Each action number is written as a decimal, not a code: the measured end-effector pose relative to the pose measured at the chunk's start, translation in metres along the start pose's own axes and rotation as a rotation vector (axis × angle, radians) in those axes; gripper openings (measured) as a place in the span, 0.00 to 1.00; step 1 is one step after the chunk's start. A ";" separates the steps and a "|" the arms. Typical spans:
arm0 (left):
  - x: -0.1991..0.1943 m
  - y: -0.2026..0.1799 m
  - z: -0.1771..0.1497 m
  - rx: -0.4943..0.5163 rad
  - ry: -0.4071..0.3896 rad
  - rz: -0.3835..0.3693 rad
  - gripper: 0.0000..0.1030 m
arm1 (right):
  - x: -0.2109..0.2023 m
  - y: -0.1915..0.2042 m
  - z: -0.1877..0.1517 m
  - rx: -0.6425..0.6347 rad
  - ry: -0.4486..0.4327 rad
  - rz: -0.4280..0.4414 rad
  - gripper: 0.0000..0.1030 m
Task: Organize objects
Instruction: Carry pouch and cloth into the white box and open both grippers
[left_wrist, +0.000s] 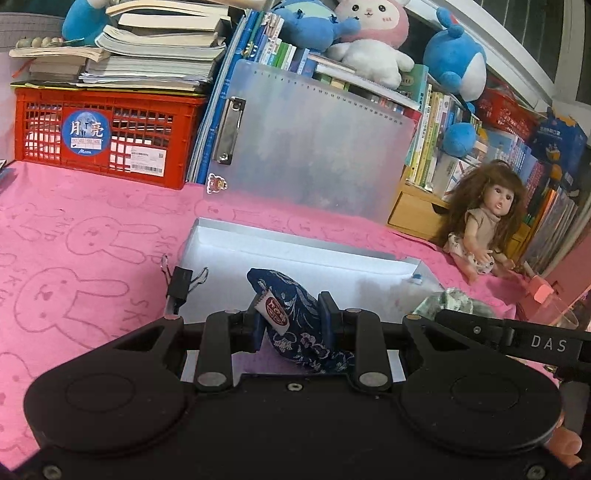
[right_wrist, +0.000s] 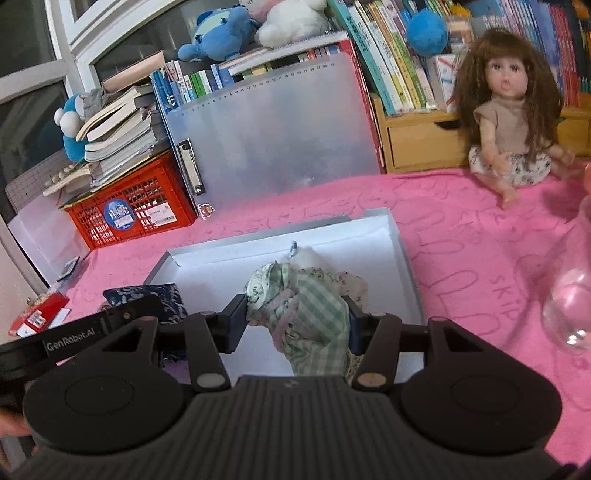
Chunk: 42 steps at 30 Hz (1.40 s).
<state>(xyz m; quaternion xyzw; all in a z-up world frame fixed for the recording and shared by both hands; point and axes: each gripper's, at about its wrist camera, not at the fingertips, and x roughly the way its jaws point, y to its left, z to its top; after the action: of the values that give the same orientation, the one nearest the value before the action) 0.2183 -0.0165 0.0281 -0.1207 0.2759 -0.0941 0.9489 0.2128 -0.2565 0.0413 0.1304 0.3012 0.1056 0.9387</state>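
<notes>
My left gripper (left_wrist: 293, 319) is shut on a dark blue patterned fabric pouch (left_wrist: 295, 314) with a red-and-white tag, held over the near edge of a shallow white box (left_wrist: 229, 254) on the pink cloth. My right gripper (right_wrist: 297, 314) is shut on a bundle of green checked and floral cloth (right_wrist: 306, 306), held above the same white box (right_wrist: 399, 243). The blue pouch (right_wrist: 147, 297) and the left gripper's arm show at the left of the right wrist view. The cloth bundle (left_wrist: 450, 301) shows at the right of the left wrist view.
A black binder clip (left_wrist: 181, 284) is clipped on the box's left corner. A red crate (left_wrist: 99, 136) under stacked books, a frosted clipboard (left_wrist: 314, 140), a doll (right_wrist: 509, 122), a clear glass (right_wrist: 572, 295) and a small red box (right_wrist: 37, 314) stand around.
</notes>
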 end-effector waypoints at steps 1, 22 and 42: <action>0.002 0.000 -0.001 0.007 0.000 0.001 0.27 | 0.003 -0.002 -0.001 0.012 0.005 0.007 0.55; 0.033 -0.007 -0.005 -0.008 0.043 0.031 0.29 | 0.030 -0.009 -0.014 0.064 0.058 0.028 0.56; 0.007 -0.020 0.001 0.021 -0.002 0.004 0.66 | 0.008 -0.009 -0.011 0.080 0.020 0.053 0.78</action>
<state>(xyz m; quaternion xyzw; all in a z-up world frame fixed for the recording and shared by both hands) 0.2221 -0.0370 0.0313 -0.1102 0.2742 -0.0949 0.9506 0.2139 -0.2605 0.0253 0.1748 0.3110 0.1197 0.9265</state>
